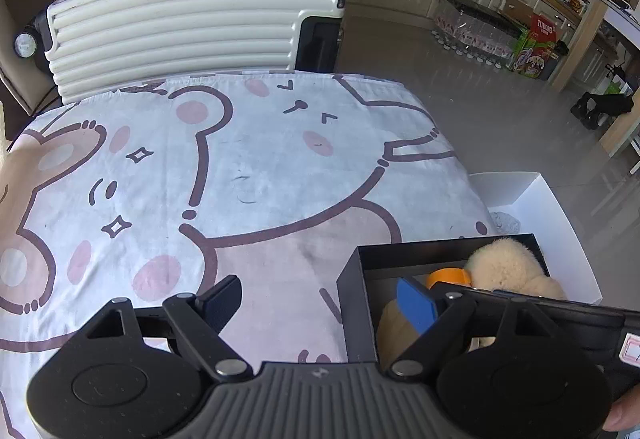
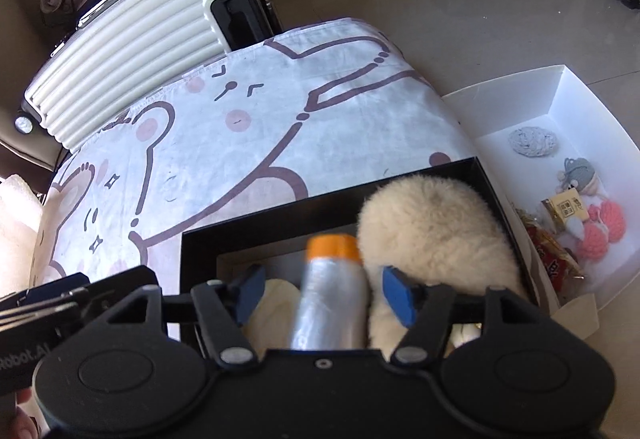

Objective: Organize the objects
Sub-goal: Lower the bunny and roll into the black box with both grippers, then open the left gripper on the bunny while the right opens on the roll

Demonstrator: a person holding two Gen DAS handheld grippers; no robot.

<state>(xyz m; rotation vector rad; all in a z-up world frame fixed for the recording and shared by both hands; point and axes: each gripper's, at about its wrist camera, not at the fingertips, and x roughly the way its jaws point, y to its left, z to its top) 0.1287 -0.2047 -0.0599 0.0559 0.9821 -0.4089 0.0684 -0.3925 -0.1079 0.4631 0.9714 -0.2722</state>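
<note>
A black box [image 2: 280, 219] sits at the near right of the cartoon-print tablecloth [image 2: 240, 127]. It holds cream fluffy slippers [image 2: 432, 231] and a silvery bottle with an orange cap [image 2: 332, 287]. My right gripper [image 2: 320, 295] is open over the box, with the bottle between its blue pads [image 2: 398, 297], apart from both. My left gripper [image 1: 320, 303] is open and empty, straddling the box's left wall [image 1: 356, 303]. The slippers [image 1: 508, 267] and orange cap [image 1: 448, 277] also show in the left wrist view.
A white tray [image 2: 532, 91] right of the table holds a grey knitted piece [image 2: 534, 141], pink knitted items [image 2: 604, 227], a small carton and snack packets. A cream ribbed suitcase [image 1: 180, 35] stands behind the table. Water bottle packs and cabinets line the far wall.
</note>
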